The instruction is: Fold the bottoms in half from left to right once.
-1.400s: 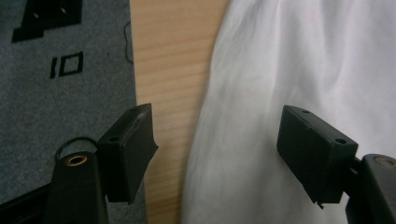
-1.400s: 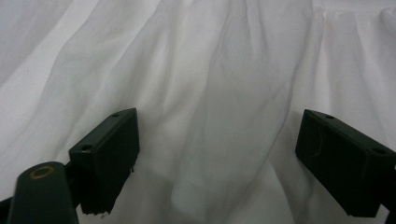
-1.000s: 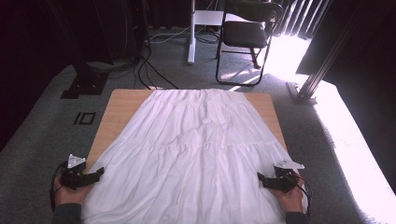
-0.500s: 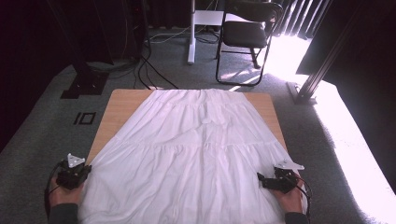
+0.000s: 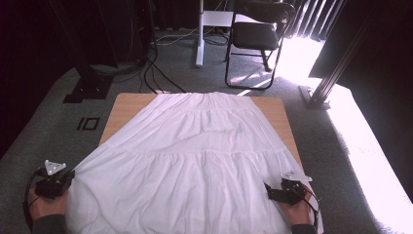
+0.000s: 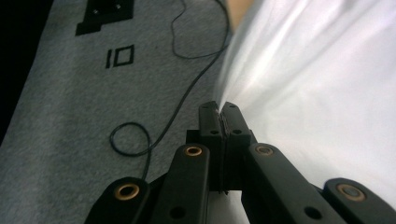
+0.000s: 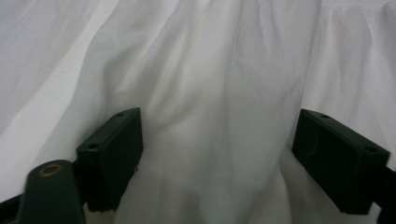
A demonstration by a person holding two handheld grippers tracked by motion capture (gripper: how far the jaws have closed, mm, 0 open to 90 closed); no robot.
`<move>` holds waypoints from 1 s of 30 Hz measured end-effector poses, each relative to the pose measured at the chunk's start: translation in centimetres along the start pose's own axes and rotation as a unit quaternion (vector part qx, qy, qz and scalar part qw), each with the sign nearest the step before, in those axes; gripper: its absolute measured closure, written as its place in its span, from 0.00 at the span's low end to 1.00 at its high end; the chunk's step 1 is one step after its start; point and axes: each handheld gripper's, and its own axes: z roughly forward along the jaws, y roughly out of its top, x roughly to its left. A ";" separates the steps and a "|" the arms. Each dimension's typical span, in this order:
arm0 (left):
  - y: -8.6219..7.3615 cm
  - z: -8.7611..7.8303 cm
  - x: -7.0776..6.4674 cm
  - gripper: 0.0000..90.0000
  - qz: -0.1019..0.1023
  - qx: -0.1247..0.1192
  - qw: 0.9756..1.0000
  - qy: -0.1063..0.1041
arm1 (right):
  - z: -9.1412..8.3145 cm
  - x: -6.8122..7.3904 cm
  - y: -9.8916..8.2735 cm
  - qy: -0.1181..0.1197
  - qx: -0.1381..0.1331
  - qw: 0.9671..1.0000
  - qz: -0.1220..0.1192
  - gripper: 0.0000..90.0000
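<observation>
High view: white skirt (image 5: 190, 161) spread flat on desk (image 5: 127, 105) for folding.
Left hand-held gripper (image 6: 219, 114): clamped on hem corner, lifting.
Right hand-held gripper (image 7: 215, 154): jaws wide, just been closing around hem, not pinching yet.

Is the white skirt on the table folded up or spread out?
Spread out: the white skirt lies flat across the table, waistband at the far edge, hem nearest the person.

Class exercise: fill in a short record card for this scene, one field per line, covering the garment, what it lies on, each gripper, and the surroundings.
garment: white skirt, spread flat with its narrow end away from the person
support: wooden table
left gripper: jaws shut on the skirt's edge, cloth pulled taut from the pinch
right gripper: jaws wide, just starting to close, cloth between them, pads not pressing
floor: grey carpet with a black cable
background: black folding chair
</observation>
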 end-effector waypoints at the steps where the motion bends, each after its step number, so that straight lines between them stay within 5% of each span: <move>1: 0.4 -0.4 -0.2 1.00 0.001 -0.008 1.000 -0.011 | 0.0 0.1 0.0 -0.001 0.000 1.000 0.000 0.22; 2: 0.4 -0.4 -0.2 1.00 0.001 -0.008 1.000 -0.011 | 0.0 0.1 0.0 -0.001 0.000 1.000 0.000 0.22; 5: 1.7 -1.4 -1.0 1.00 -0.001 -0.034 0.998 -0.060 | -0.4 0.1 0.1 -0.014 -0.002 1.000 0.001 0.27; 8: 2.9 -2.2 -2.0 1.00 -0.001 -0.056 0.993 -0.107 | -1.2 -0.2 0.2 -0.022 -0.013 1.000 0.006 0.27; 15: 6.0 -3.4 -7.1 1.00 0.029 -0.081 0.973 -0.214 | -2.8 -1.4 -0.1 -0.049 -0.023 0.998 0.013 0.27; 17: 6.9 -3.7 -8.6 1.00 0.039 -0.088 0.964 -0.247 | -3.2 -1.7 -0.2 -0.057 -0.024 0.998 0.016 0.27; 21: 9.0 -4.3 -11.5 1.00 0.061 -0.097 0.942 -0.314 | -4.1 -2.9 -0.9 -0.071 -0.028 0.997 0.031 0.26; 29: 14.3 -4.8 -17.2 1.00 0.084 -0.120 0.890 -0.432 | -4.6 -4.1 -1.7 -0.083 -0.023 0.995 0.050 0.26; 30: 14.8 -4.8 -17.8 1.00 0.086 -0.119 0.886 -0.440 | -4.6 -4.1 -1.7 -0.084 -0.023 0.995 0.053 0.26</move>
